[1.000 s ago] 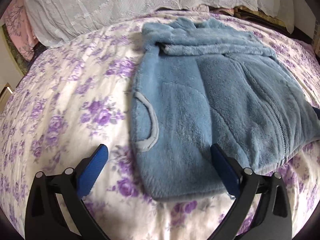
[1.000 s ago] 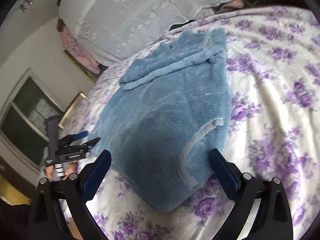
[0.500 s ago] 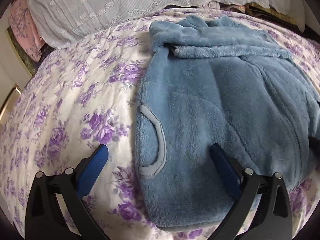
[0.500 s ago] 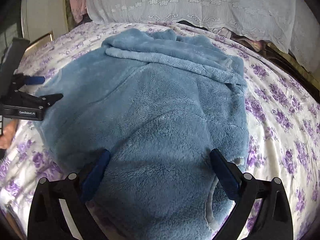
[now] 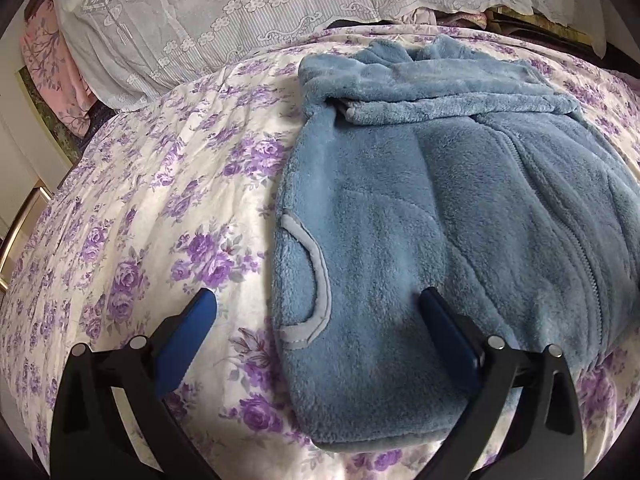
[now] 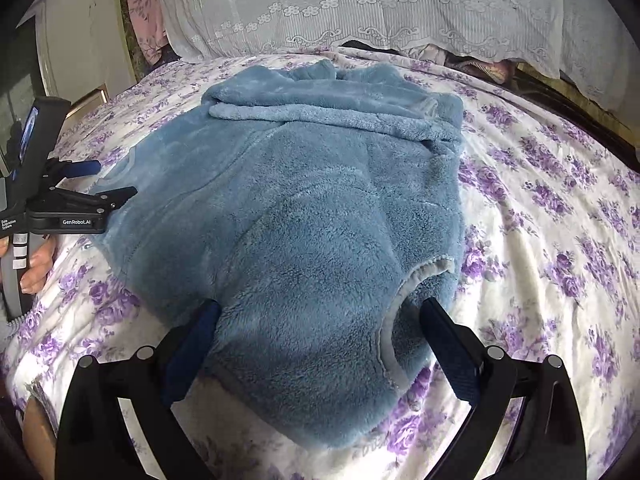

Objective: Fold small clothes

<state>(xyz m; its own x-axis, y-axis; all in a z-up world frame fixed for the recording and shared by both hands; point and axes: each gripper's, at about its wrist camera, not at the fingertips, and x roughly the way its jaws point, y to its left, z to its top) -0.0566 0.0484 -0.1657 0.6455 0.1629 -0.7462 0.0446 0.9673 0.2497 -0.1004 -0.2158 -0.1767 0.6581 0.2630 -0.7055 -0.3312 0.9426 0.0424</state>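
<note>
At the far left a person's hand (image 6: 34,268) is gripping the handle of the left tongs (image 6: 110,186), which are hovering at the left edge of the fluffy blue fleece jacket (image 6: 304,208). Seen from their own camera, the left tongs (image 5: 316,308) are standing wide apart, one blue pad over the purple-flowered white bedsheet (image 5: 160,208) and the other over the fleece, with the jacket's grey-trimmed curved pocket edge (image 5: 316,280) lying between them; nothing is being pinched.

The jacket is lying spread flat in the middle of the bed, its folded collar end pointing toward the white lace-trimmed cover (image 6: 360,4) at the head (a pink patterned cloth (image 5: 52,68) is hanging just left of that cover). A zipper line (image 5: 580,252) is running down the jacket's front.

Further right, the right tongs (image 6: 320,316) are also gaping apart, straddling the near hem of the jacket, with the other grey-trimmed pocket edge (image 6: 400,304) sitting just inside the right-hand pad. Whether the pads are touching the fleece I cannot tell.
</note>
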